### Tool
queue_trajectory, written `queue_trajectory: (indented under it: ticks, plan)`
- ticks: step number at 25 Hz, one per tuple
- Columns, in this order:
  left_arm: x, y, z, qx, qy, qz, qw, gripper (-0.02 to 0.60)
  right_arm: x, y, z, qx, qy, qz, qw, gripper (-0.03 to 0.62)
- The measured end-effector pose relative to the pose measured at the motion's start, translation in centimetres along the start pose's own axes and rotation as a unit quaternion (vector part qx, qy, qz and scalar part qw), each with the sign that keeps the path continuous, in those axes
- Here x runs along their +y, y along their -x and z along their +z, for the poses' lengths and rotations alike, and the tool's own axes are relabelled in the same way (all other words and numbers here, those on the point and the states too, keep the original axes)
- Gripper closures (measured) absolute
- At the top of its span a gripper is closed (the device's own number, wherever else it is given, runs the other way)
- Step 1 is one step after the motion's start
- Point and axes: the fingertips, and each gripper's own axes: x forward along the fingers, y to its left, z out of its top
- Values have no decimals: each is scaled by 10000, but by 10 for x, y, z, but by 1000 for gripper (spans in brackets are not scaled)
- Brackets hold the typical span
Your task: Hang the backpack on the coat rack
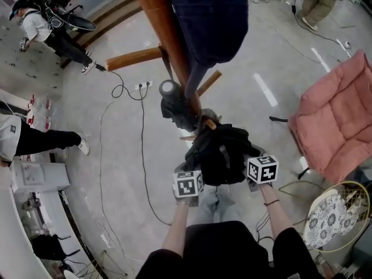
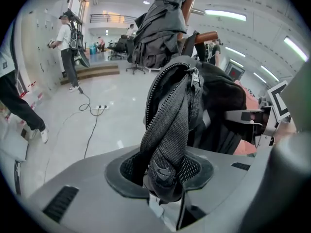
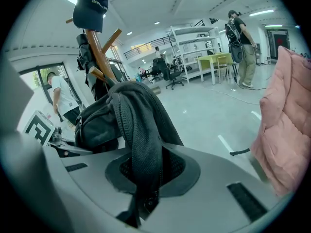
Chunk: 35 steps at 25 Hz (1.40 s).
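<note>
Glossy grey floor [image 1: 116, 173], pink chair [image 1: 334, 115] at right. Black backpack [image 1: 224, 153] held up just beside the wooden coat rack [image 1: 168, 34], near its low pegs; left gripper [image 2: 165, 178] clamped on mesh strap [image 2: 170, 120], right gripper [image 3: 143, 178] clamped on other strap [image 3: 141, 135].

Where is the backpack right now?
In the head view's centre, the black backpack hangs between the left gripper and right gripper, both shut on it, close by the wooden coat rack, left of the pink chair.
</note>
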Motion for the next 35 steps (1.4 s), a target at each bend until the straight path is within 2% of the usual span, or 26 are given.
queue_trajectory:
  ticks: [9, 21, 26, 32, 35]
  plan:
    - [18, -20, 7, -58, 464, 249, 9986, 419, -4, -17, -4, 78, -20, -108, 9999, 563]
    - [22, -36, 5, 109, 833, 244, 9962, 388, -11, -30, -6, 247, -61, -255, 9993, 540]
    - [18, -39, -11, 350, 945, 273, 9945, 359, -10, -33, -6, 359, -381, -231, 9984, 480]
    - [13, -36, -16, 242, 1023, 199, 9943, 324, -10, -30, -9, 274, -633, -186, 9974, 411]
    - [14, -28, -15, 179, 1010, 216, 9945, 318, -3, -25, -3, 142, -583, -137, 9981, 382]
